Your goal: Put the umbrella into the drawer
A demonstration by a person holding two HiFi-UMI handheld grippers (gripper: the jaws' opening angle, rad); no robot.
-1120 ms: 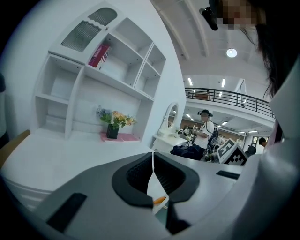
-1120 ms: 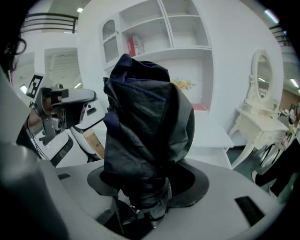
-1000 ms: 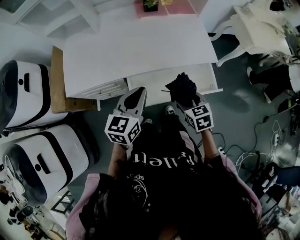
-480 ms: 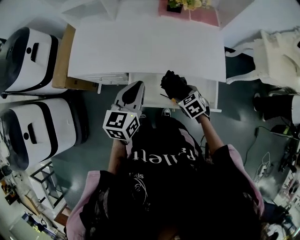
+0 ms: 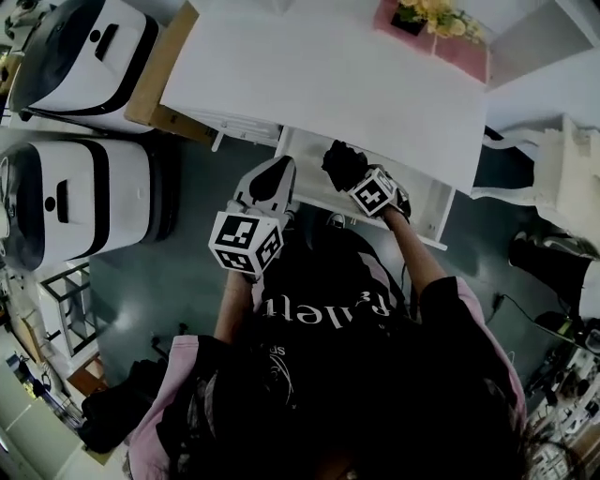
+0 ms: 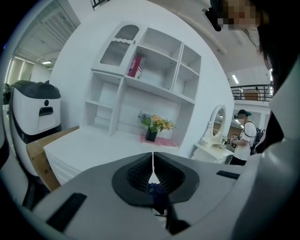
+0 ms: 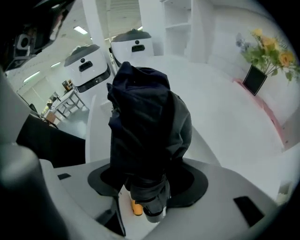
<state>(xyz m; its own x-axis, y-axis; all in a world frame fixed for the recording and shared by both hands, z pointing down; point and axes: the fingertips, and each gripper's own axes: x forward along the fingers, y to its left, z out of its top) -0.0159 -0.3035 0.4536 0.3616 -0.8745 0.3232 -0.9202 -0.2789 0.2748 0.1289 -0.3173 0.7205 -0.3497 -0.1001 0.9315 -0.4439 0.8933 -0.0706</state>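
A dark folded umbrella [image 5: 342,161] is clamped in my right gripper [image 5: 353,178], which is shut on its lower end. In the right gripper view the umbrella [image 7: 146,126] stands bundled up out of the jaws and hides most of what lies ahead. It hangs over the open white drawer [image 5: 417,208] that is pulled out from under the white desk [image 5: 328,75]. My left gripper [image 5: 274,180] is shut with nothing held, just off the drawer's left corner. In its own view my left gripper [image 6: 153,161] shows only a thin slit between the jaws.
Two white-and-black machines [image 5: 80,202] [image 5: 80,42] stand at the left beside a cardboard box [image 5: 161,80]. A flower pot [image 5: 424,13] on a pink mat sits at the desk's far edge. White furniture [image 5: 562,183] stands at the right. White shelves [image 6: 140,79] rise behind the desk.
The head view has swung, so the desk now lies slanted. My right gripper with the umbrella has shifted a little left over the open drawer. The left gripper stays shut near the drawer's left corner.
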